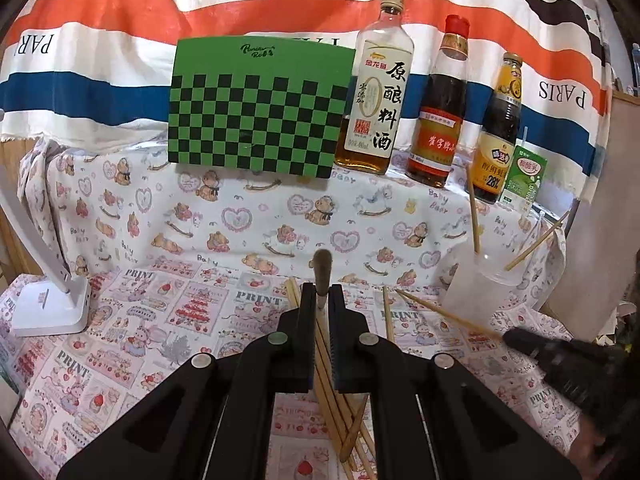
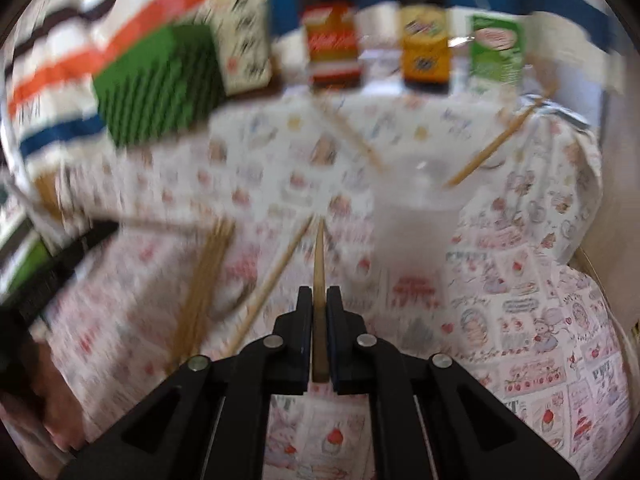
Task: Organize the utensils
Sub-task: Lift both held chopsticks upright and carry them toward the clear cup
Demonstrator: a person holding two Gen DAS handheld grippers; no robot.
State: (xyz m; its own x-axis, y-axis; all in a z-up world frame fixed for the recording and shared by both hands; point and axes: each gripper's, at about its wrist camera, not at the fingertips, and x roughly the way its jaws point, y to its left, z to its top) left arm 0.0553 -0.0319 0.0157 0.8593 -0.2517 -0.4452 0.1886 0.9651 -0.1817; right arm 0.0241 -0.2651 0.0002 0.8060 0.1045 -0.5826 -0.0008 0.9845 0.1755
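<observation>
In the left wrist view my left gripper (image 1: 322, 294) is shut on a slim utensil with a rounded brown end (image 1: 322, 266) that sticks up past the fingertips. Several wooden chopsticks (image 1: 336, 396) lie loose on the printed cloth beneath it. A clear plastic cup (image 1: 478, 286) stands at the right with two chopsticks (image 1: 474, 216) leaning in it. In the blurred right wrist view my right gripper (image 2: 319, 296) is shut on one chopstick (image 2: 319, 256) pointing forward, just left of the cup (image 2: 416, 220). The right gripper (image 1: 516, 338) also shows low right in the left wrist view.
A green checkered board (image 1: 256, 116), three sauce bottles (image 1: 376, 92) and a green drink carton (image 1: 524, 178) line the back. A white lamp base (image 1: 52, 308) stands at the left. A striped cloth hangs behind. My left gripper (image 2: 76, 252) shows at the left of the right wrist view.
</observation>
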